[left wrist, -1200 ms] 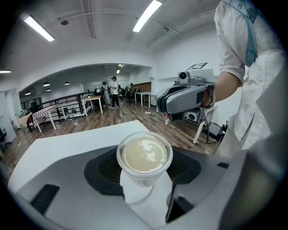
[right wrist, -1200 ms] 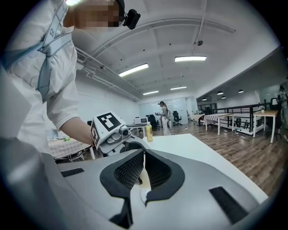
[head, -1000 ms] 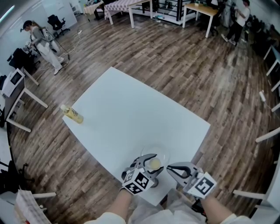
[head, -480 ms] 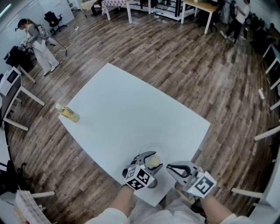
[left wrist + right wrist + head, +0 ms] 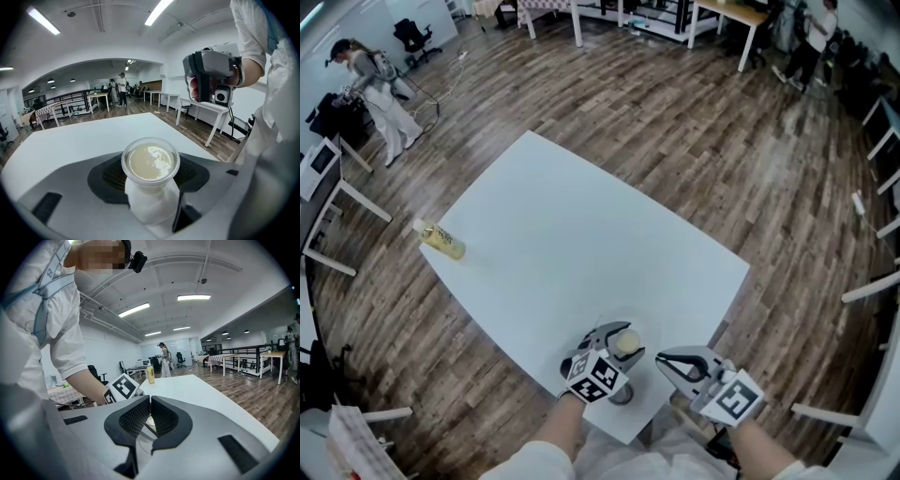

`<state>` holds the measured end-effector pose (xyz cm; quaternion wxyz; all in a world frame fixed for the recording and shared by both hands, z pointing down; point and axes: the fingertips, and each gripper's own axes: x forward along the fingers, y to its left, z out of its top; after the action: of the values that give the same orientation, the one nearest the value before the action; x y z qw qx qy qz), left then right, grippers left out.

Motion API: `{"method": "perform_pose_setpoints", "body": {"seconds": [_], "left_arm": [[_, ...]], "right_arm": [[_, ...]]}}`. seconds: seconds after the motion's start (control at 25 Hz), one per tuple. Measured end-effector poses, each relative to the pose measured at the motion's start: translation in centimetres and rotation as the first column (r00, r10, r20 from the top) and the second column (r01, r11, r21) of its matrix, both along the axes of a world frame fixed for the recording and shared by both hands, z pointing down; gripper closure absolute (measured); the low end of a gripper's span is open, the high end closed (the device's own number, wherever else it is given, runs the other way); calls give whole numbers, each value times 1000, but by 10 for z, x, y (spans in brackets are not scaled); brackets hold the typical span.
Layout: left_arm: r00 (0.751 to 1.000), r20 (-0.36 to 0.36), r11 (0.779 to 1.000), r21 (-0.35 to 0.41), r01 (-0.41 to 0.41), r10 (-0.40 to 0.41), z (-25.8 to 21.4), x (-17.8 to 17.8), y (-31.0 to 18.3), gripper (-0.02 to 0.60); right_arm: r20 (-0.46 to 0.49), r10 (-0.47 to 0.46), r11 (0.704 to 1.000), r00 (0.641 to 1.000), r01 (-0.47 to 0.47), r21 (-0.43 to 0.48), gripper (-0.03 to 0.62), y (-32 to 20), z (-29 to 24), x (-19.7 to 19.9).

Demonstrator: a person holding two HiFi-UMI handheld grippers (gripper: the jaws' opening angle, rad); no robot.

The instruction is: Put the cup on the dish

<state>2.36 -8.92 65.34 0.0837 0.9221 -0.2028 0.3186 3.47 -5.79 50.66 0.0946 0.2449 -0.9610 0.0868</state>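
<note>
A small clear cup point(image 5: 150, 161) of cream-coloured liquid sits between the pads of my left gripper point(image 5: 150, 187), which is shut on its white body. In the head view the cup point(image 5: 626, 342) and left gripper point(image 5: 622, 337) hang over the near corner of the white table point(image 5: 581, 244). My right gripper point(image 5: 661, 358) is just to the right of it, shut and holding nothing. Through the gap under its closed pads I see part of a clear glass dish point(image 5: 149, 422). In the head view the left gripper hides most of the dish.
A yellow bottle point(image 5: 441, 241) lies at the table's far left edge and also shows in the right gripper view as the bottle point(image 5: 150, 374). Wooden floor surrounds the table. A person point(image 5: 370, 84) stands far left, with desks and chairs along the back.
My left gripper with the cup has shifted slightly back toward the near edge. The dish's rim, plain one second ago, is now mostly covered. The right gripper has barely moved.
</note>
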Motion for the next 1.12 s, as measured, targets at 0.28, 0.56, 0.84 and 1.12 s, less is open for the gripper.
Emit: {"method": "perform_pose_setpoints", "body": {"seconds": [0.28, 0.56, 0.84, 1.12], "left_arm": [[999, 32, 1000, 11, -8, 8, 6, -2, 0, 321], [1000, 25, 1000, 31, 5, -6, 10, 1, -4, 321], [1000, -19, 999, 40, 19, -19, 8, 2, -8, 318], [1000, -1, 999, 45, -1, 1, 12, 0, -5, 308]], "right_arm": [[-11, 5, 1000, 1000, -5, -9, 562, 1, 0, 4], [-10, -5, 1000, 1000, 5, 7, 562, 0, -1, 5], [-21, 1, 1000, 1000, -1, -14, 562, 0, -1, 6], [-15, 10, 1000, 1000, -10, -20, 562, -1, -2, 4]]}}
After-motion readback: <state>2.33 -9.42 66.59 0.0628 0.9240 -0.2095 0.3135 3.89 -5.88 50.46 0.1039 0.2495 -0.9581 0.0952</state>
